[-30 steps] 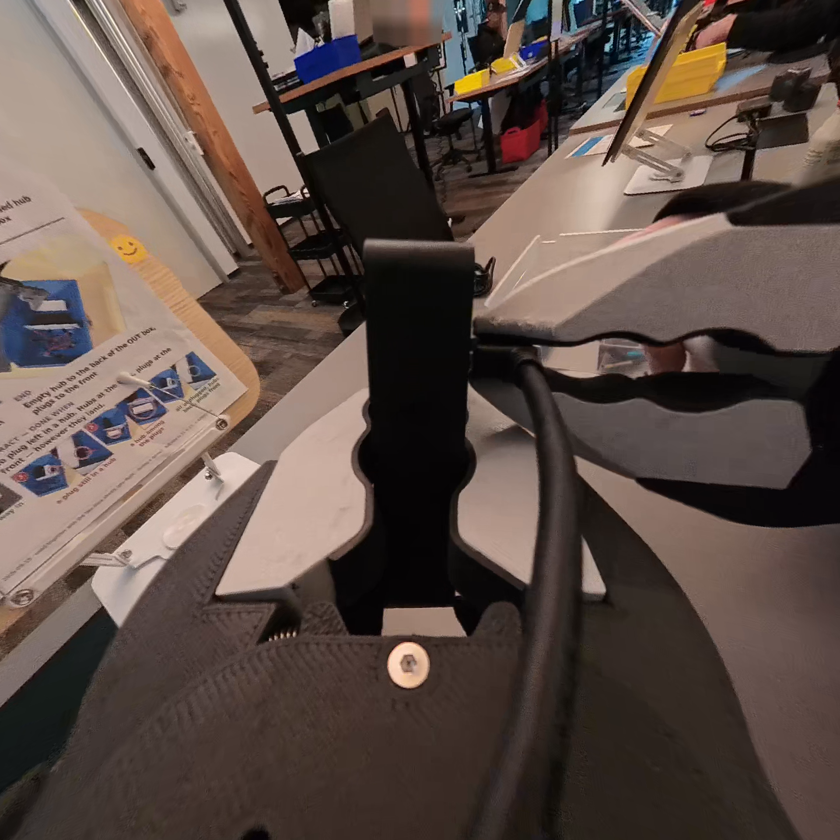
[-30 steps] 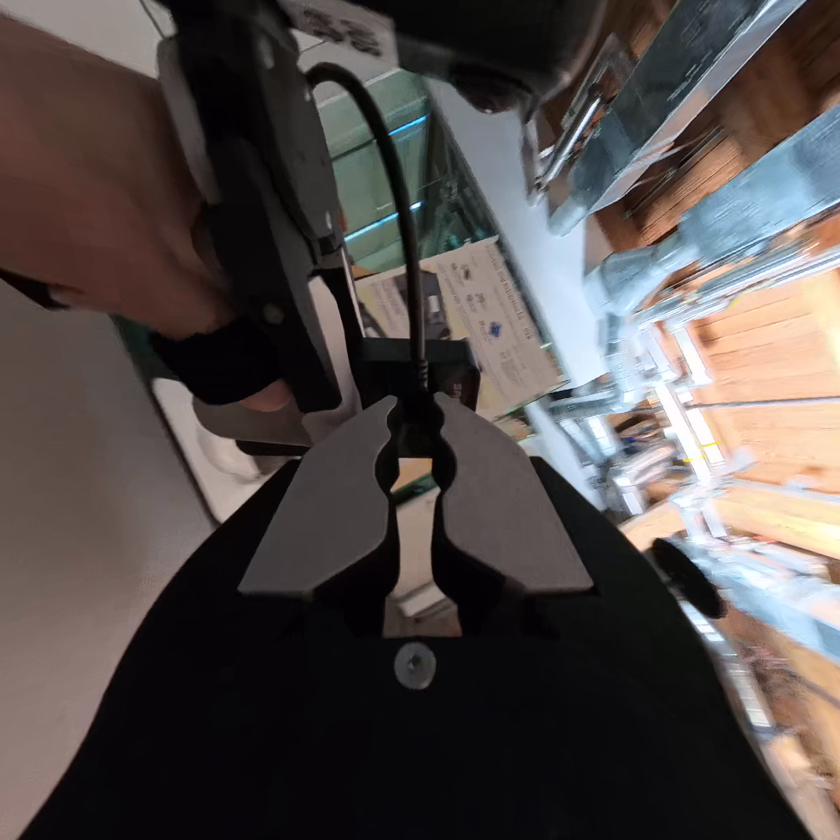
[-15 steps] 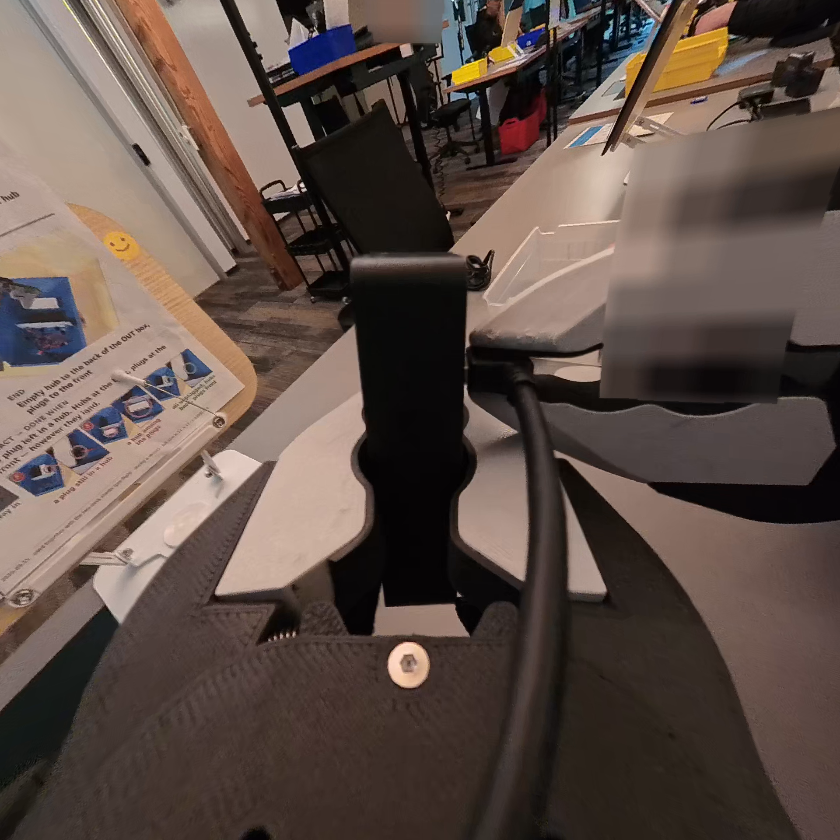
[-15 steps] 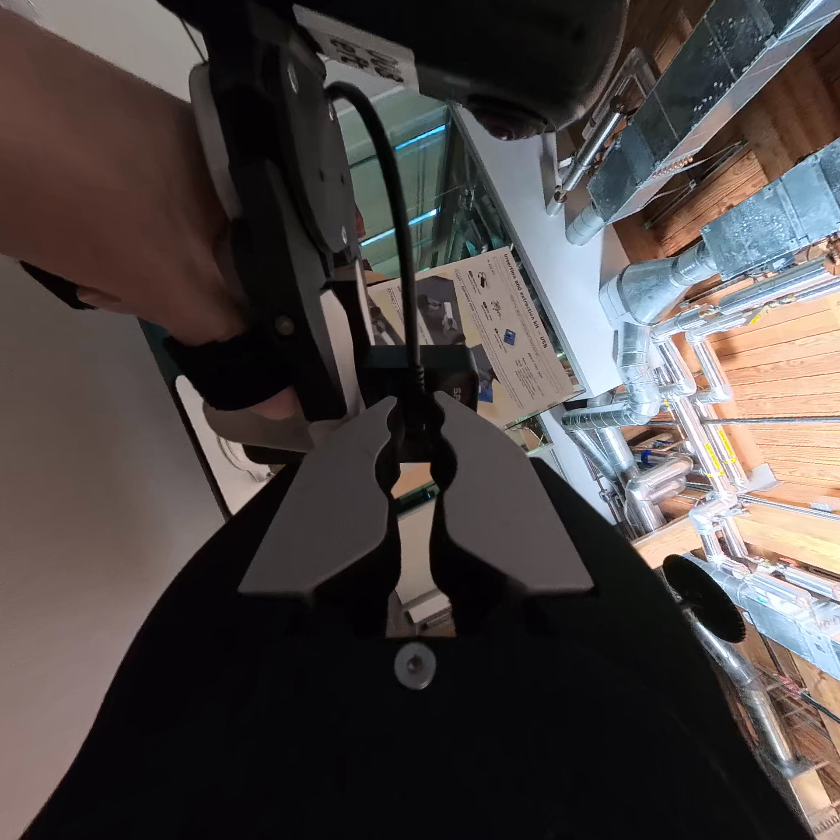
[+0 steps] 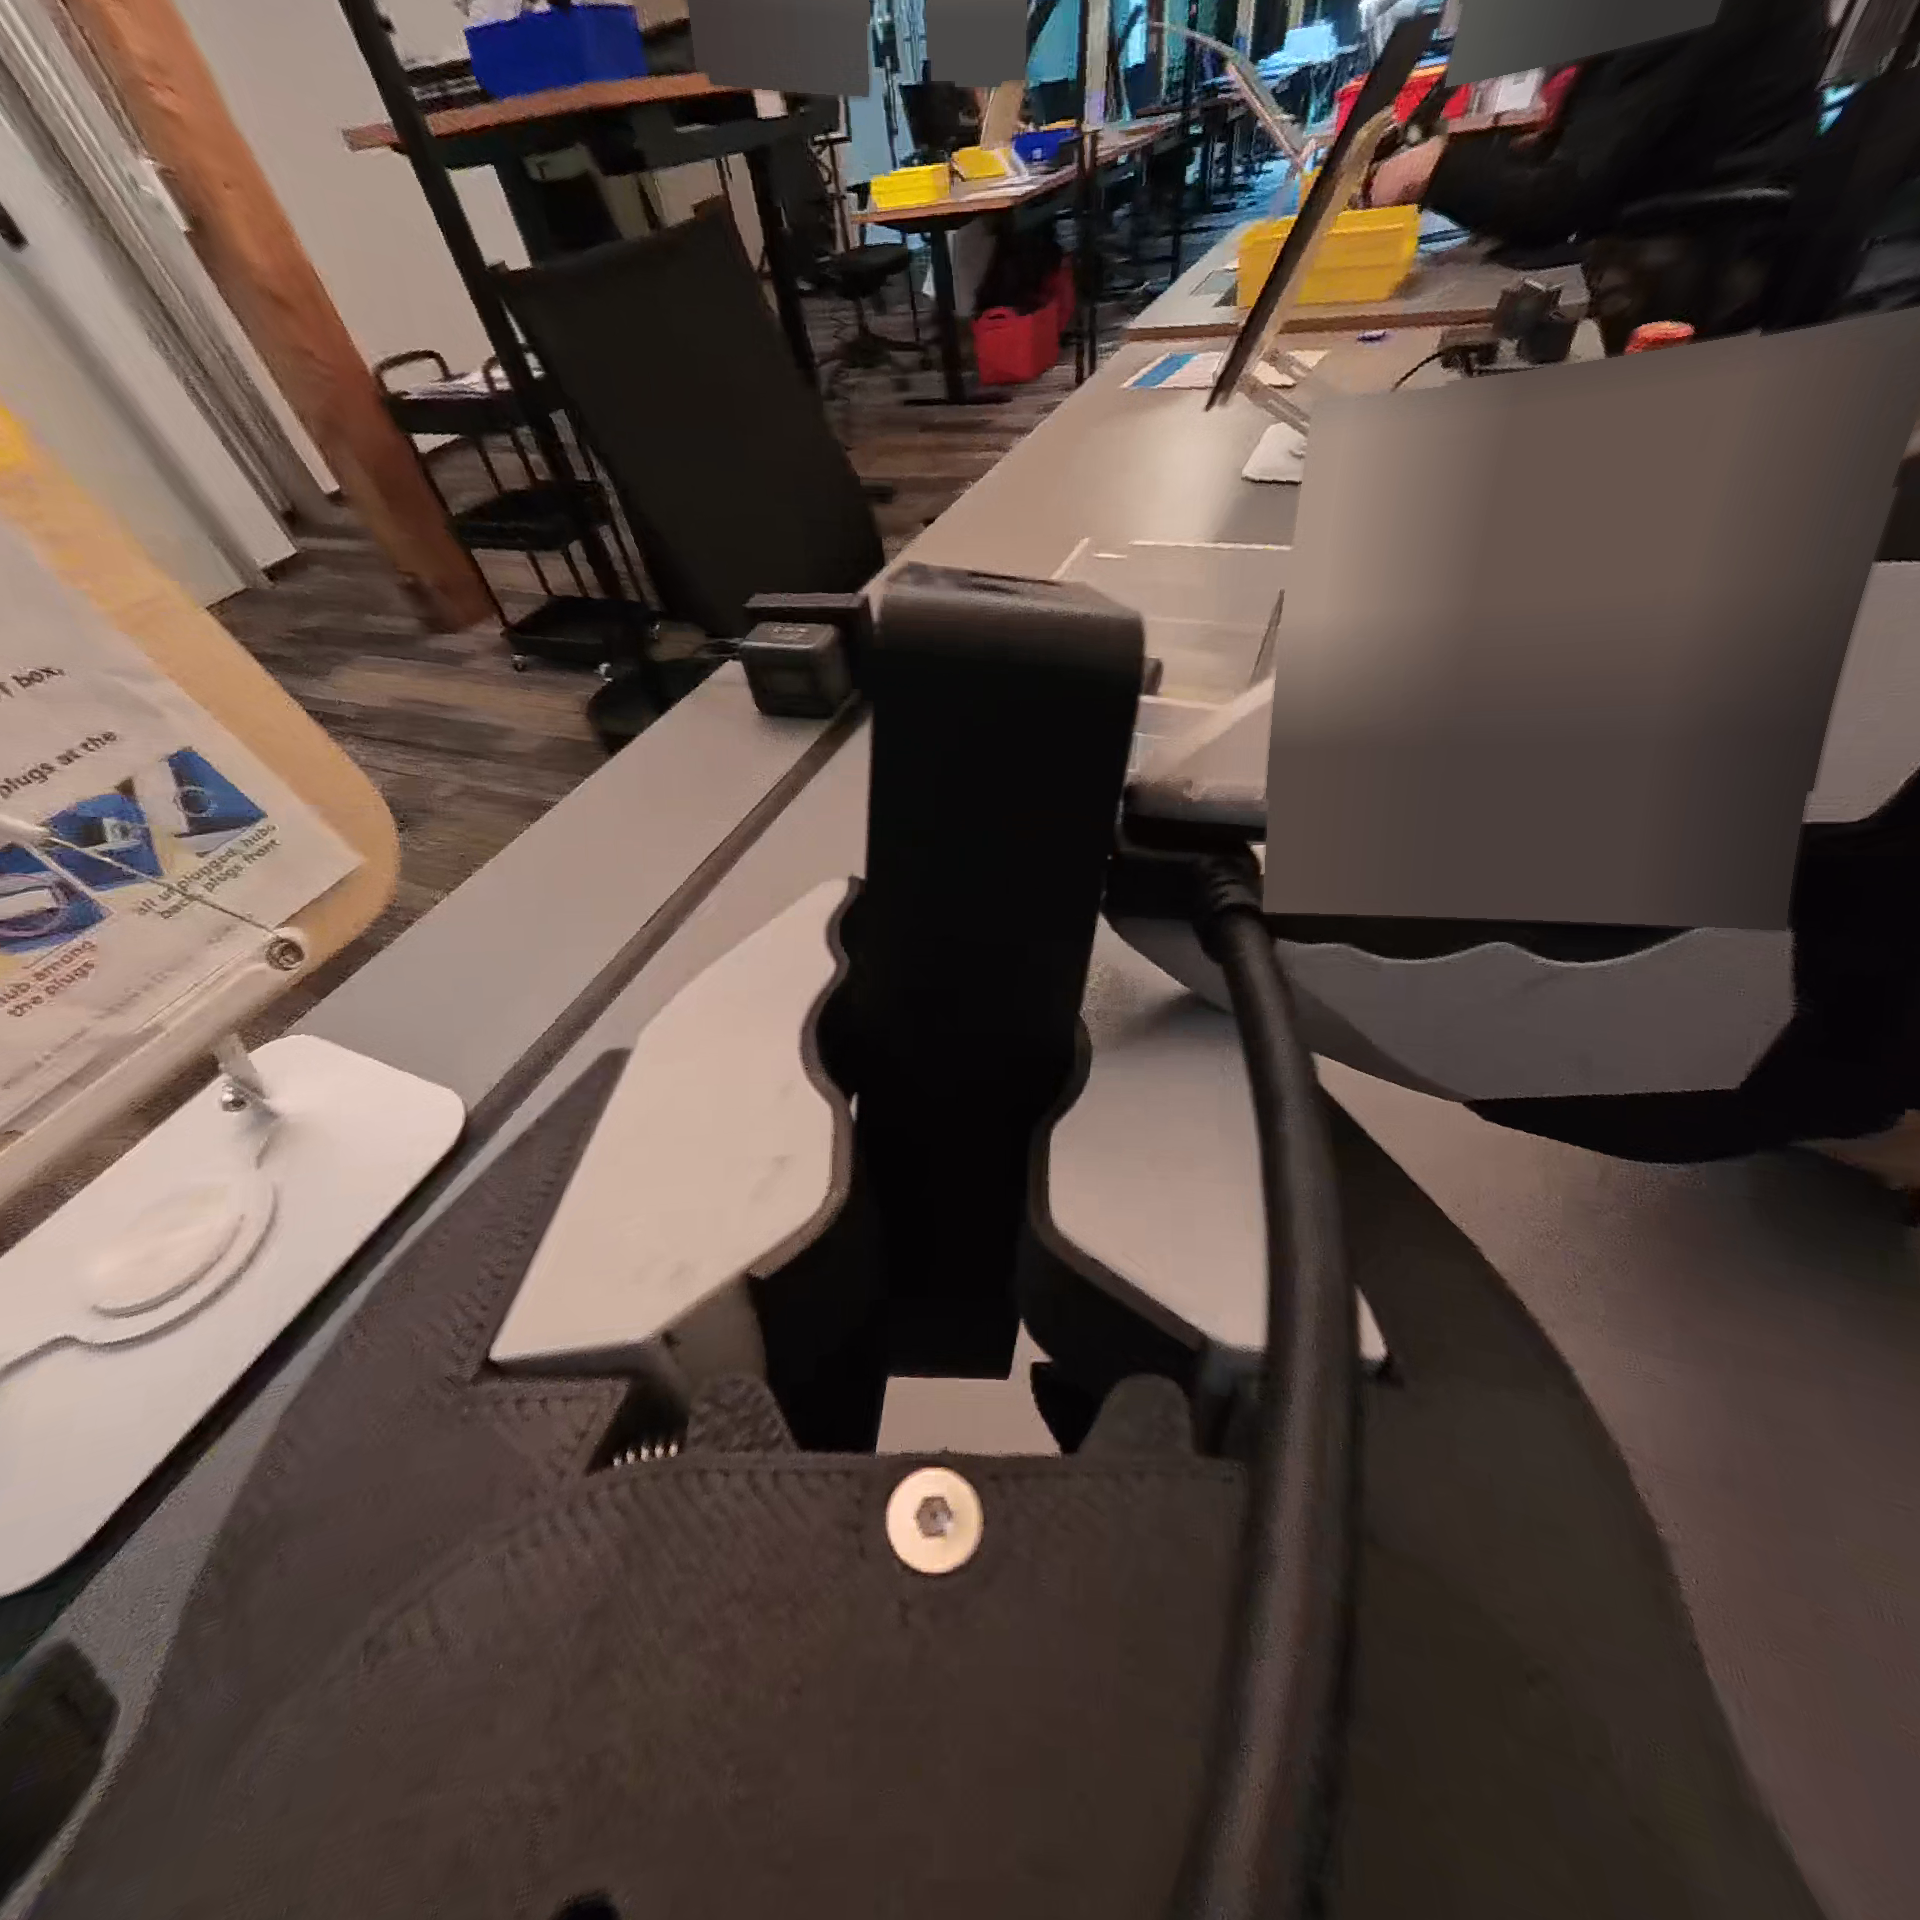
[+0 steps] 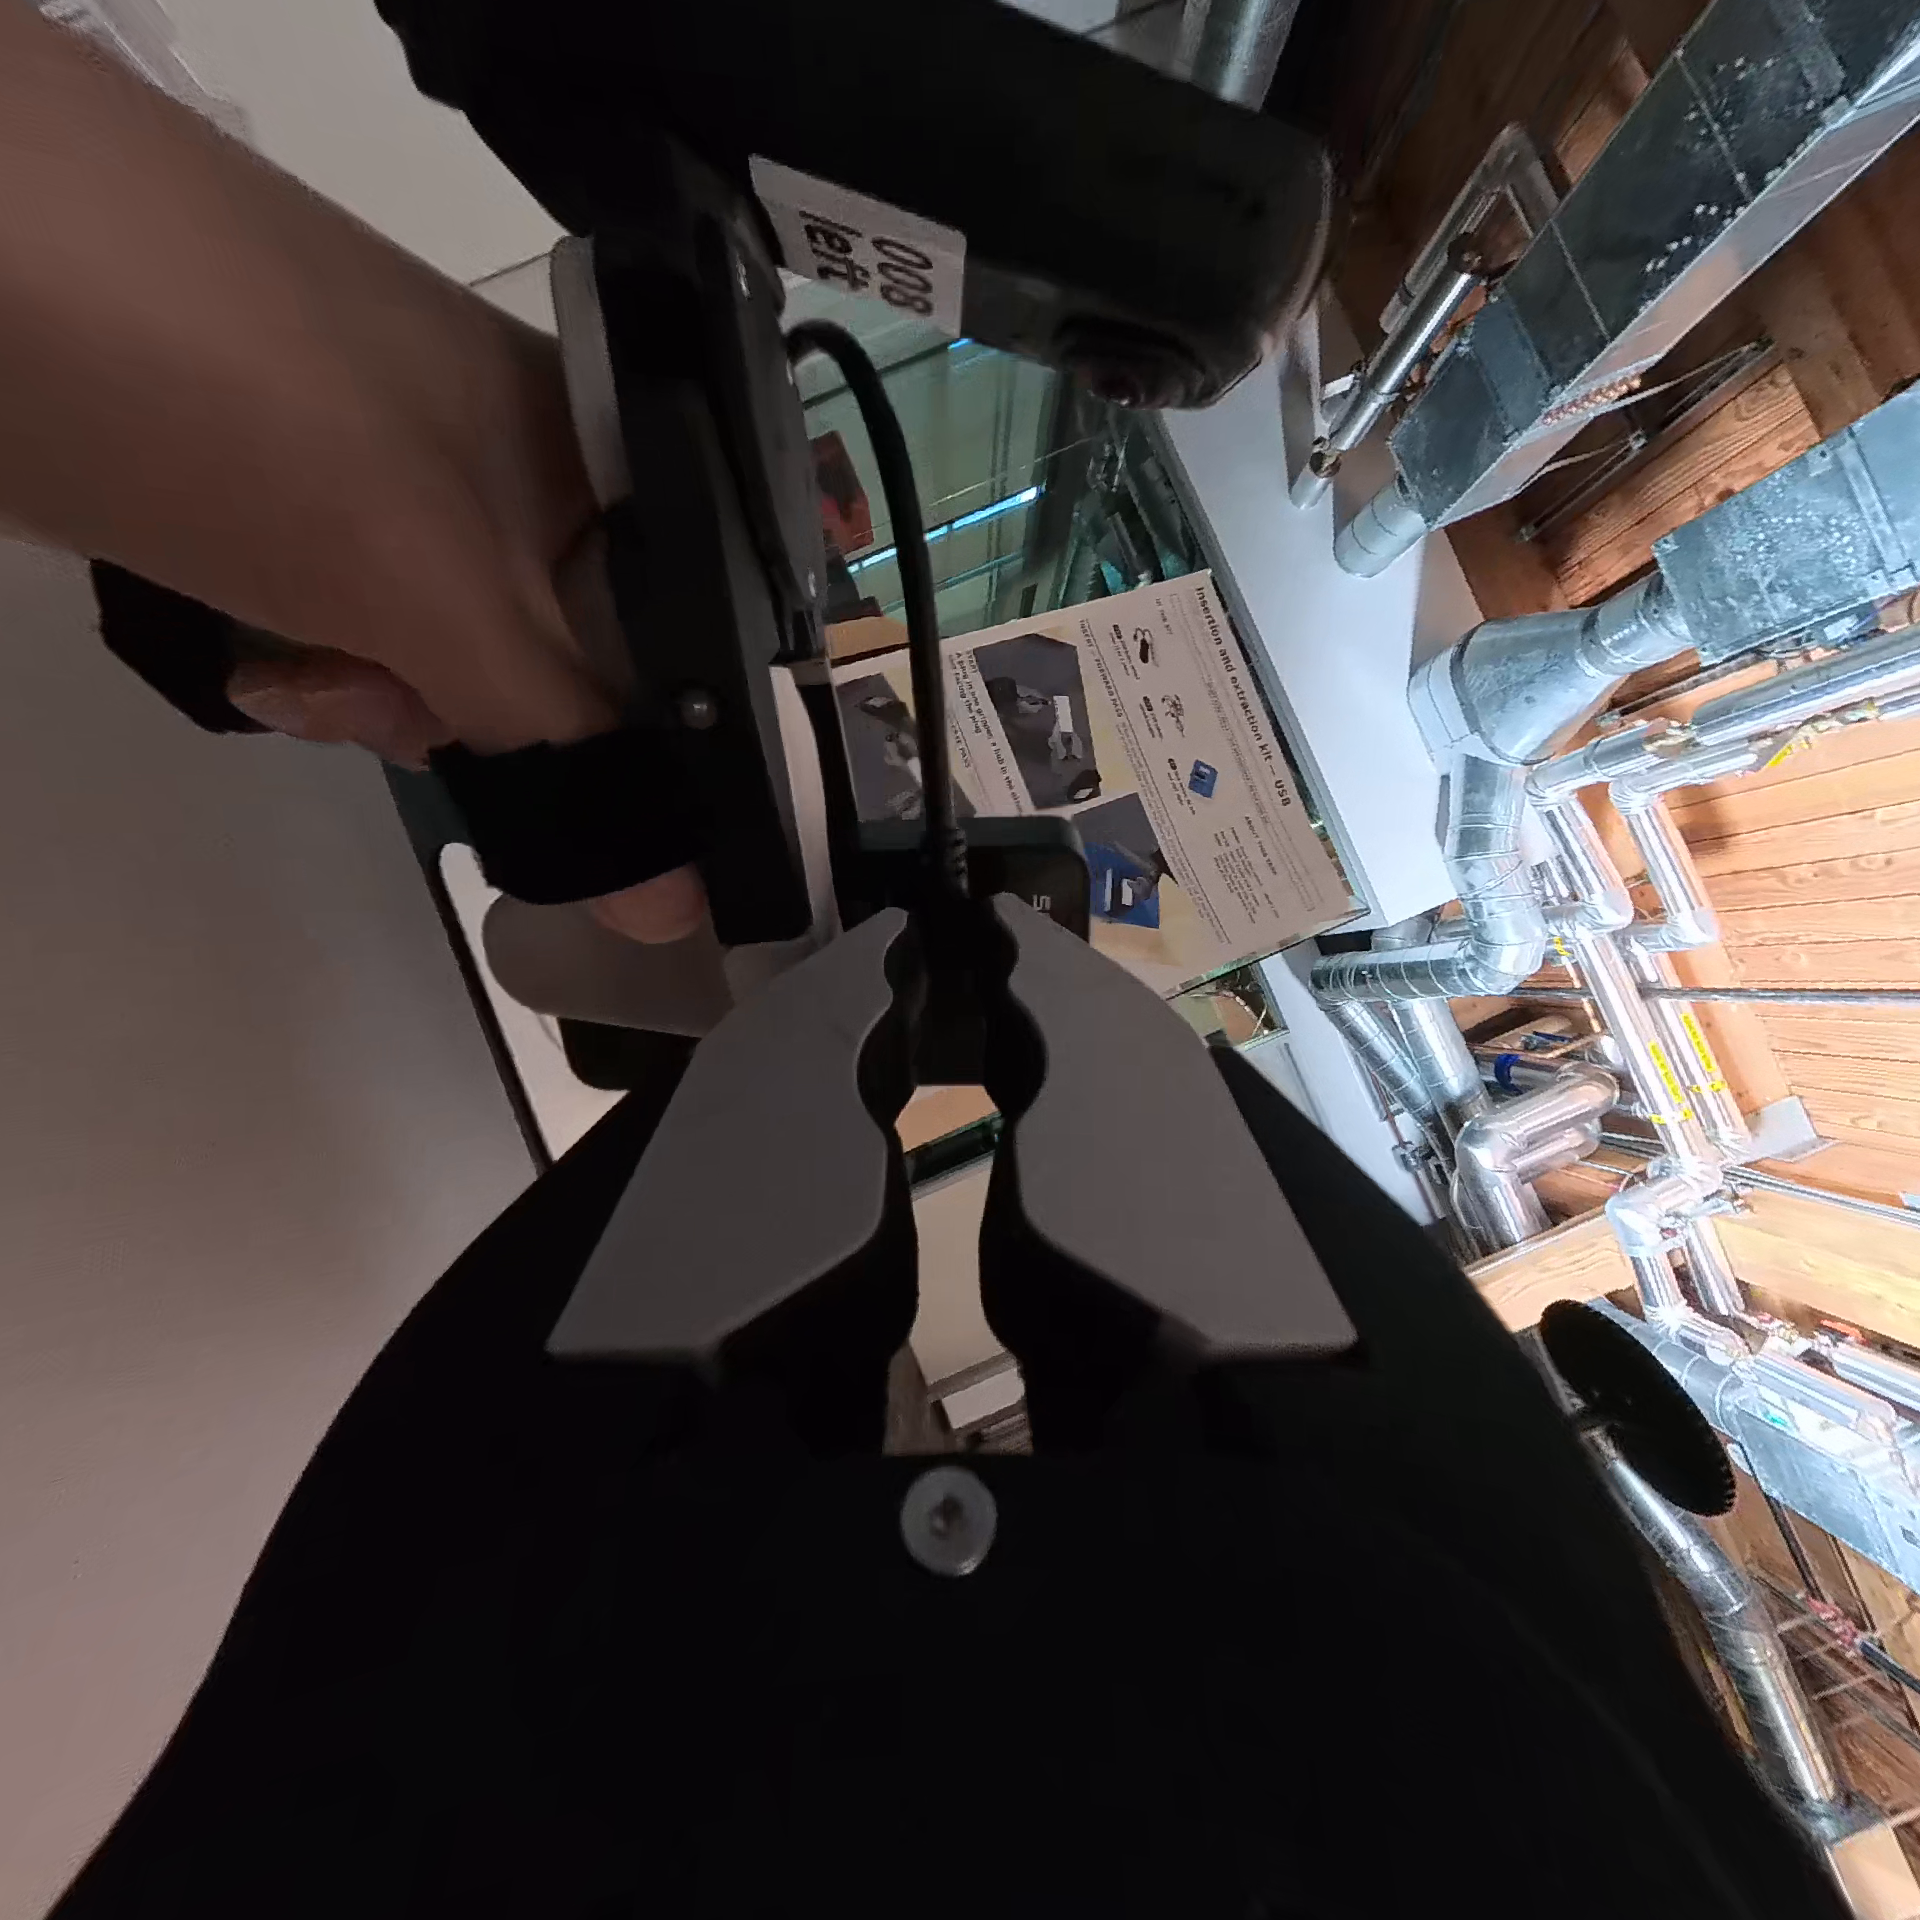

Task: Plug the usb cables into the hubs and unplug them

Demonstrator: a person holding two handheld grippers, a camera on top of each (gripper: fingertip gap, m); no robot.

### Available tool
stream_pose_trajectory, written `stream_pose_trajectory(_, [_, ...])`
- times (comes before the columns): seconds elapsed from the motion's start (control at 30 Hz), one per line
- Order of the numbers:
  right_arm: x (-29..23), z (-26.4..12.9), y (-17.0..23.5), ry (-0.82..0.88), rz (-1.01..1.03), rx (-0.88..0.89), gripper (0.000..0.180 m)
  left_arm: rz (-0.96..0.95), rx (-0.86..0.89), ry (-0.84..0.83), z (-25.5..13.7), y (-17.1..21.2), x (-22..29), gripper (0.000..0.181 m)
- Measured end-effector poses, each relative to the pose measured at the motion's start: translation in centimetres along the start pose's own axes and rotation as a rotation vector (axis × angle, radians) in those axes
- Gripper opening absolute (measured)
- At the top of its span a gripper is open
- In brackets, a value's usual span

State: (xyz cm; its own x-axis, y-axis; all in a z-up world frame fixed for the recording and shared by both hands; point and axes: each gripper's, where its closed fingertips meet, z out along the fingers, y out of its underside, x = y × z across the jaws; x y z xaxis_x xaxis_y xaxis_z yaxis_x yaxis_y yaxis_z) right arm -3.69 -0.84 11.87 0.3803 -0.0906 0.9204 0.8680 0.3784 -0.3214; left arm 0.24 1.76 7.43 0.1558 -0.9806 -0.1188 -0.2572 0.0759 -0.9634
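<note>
My left gripper point(image 5: 961, 997) is shut on a black USB hub point(image 5: 997, 779), held upright above the grey table point(image 5: 582, 914). My right gripper point(image 5: 1164, 831) comes in from the right and is shut on a black USB plug point(image 5: 1174, 862) at the hub's right side. Its black cable point(image 5: 1288, 1195) hangs toward the camera. In the right wrist view, my right gripper point(image 6: 951, 935) pinches the plug point(image 6: 951, 1029) against the hub point(image 6: 1029, 862), and the cable point(image 6: 914, 623) loops upward. A hand holds the left gripper point(image 6: 727, 623) there. Whether the plug is fully seated is hidden.
An instruction sheet on a stand point(image 5: 156, 883) with a white base point(image 5: 208, 1195) is at the left. A small black block point(image 5: 795, 665) and a clear tray point(image 5: 1195, 623) lie beyond the hub. A black chair point(image 5: 707, 416) stands past the table edge. The grippers' ends are close to 6 cm from one another.
Both grippers keep their holds on the hub and the plug. The left view has swung right, so the sheet sits farther left and the small black block has come into view.
</note>
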Motion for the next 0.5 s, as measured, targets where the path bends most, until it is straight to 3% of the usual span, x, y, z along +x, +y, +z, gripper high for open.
stream_pose_trajectory(0.3, [-0.5,0.6,0.7,0.036,-0.029,-0.076,0.008,0.090,-0.042,-0.160,-0.1,0.5,-1.8,0.028])
stream_pose_trajectory(0.5, [-0.4,0.5,0.3,0.042,-0.062,-0.044,0.008,0.069,-0.034,-0.101,-0.3,0.4,-1.2,0.028])
